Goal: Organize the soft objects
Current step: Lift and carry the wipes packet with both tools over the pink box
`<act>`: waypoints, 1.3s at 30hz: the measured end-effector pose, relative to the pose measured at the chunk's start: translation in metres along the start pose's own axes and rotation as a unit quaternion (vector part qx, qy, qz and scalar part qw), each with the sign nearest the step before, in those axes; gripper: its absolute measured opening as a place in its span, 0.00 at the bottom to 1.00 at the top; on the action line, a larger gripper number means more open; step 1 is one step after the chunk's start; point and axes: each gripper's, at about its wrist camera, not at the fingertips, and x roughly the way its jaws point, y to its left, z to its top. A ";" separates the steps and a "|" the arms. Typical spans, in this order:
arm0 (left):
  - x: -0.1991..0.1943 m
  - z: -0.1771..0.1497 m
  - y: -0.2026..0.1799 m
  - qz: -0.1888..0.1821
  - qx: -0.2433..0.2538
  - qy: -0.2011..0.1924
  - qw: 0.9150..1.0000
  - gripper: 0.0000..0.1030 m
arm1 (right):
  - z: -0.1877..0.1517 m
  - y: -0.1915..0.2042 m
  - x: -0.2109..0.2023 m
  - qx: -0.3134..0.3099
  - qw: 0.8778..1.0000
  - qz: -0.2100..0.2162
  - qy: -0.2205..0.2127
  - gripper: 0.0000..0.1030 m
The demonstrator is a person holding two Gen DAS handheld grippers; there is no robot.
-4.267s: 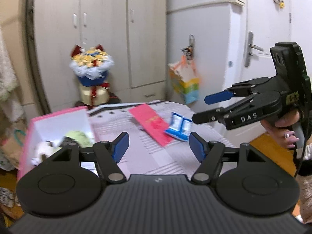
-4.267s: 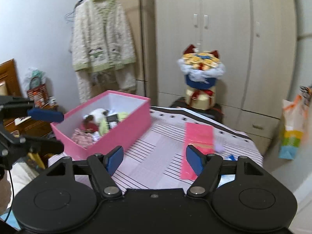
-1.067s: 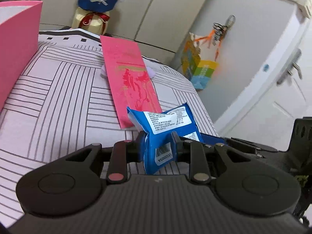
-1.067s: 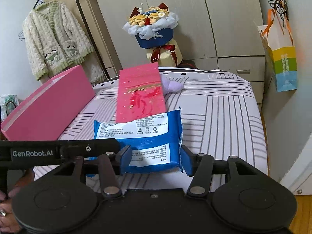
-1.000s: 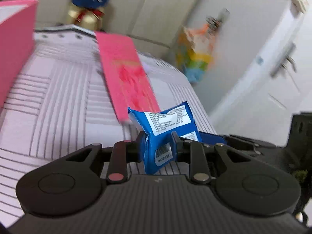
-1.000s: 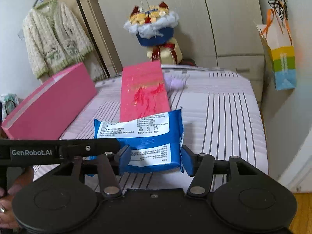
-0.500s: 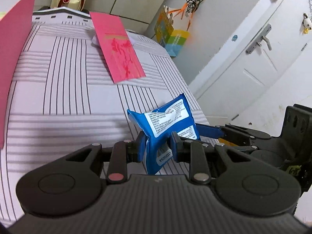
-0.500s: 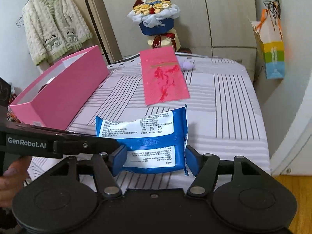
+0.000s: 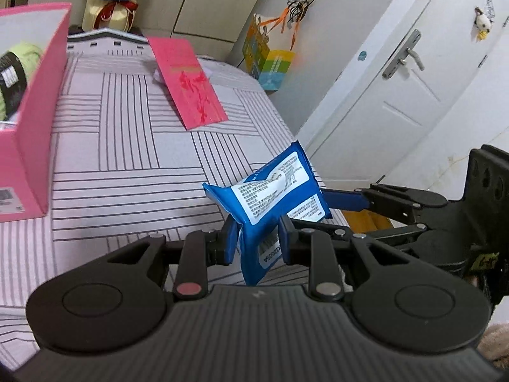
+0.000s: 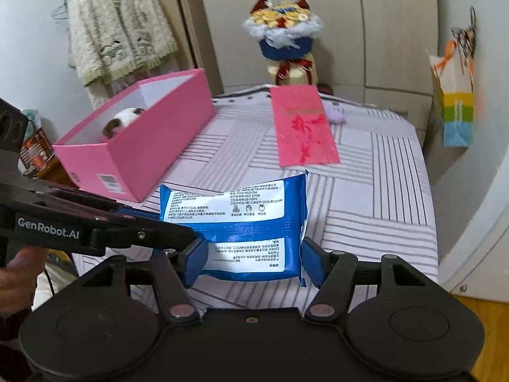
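A blue wet-wipes pack (image 9: 273,200) with white labels is held in the air above the striped bedspread (image 9: 127,146). My left gripper (image 9: 256,238) is shut on its narrow end. My right gripper (image 10: 253,254) grips the same pack (image 10: 241,222) across its width, its blue pads against both sides. The right gripper also shows in the left wrist view (image 9: 381,207), and the left gripper in the right wrist view (image 10: 152,222). A pink open box (image 10: 165,117) stands at the left with soft items inside, among them a white and brown plush (image 10: 122,121).
A red envelope (image 10: 302,127) lies on the far part of the bed, with a small lilac object (image 10: 337,113) beside it. A bouquet (image 10: 283,38) stands behind the bed by the wardrobe. A colourful paper bag (image 10: 455,108) hangs at the right. A door (image 9: 413,89) is at the right.
Both grippers closed on the blue pack and lifted it off the bed. Over the last second it has come back and up, away from the red envelope, with the pink box's inside coming into view.
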 end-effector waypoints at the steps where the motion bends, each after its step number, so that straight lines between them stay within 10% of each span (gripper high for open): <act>1: -0.007 -0.001 0.000 -0.001 0.000 -0.004 1.000 0.24 | 0.001 0.003 -0.002 -0.003 1.000 0.003 -0.002 0.67; 22: -0.134 0.031 0.038 0.116 0.019 -0.170 0.978 0.24 | 0.093 0.093 0.013 -0.084 0.984 0.120 -0.098 0.63; 39: -0.111 0.066 0.143 0.202 -0.063 -0.219 0.953 0.24 | 0.164 0.127 0.140 -0.165 0.969 0.171 -0.070 0.63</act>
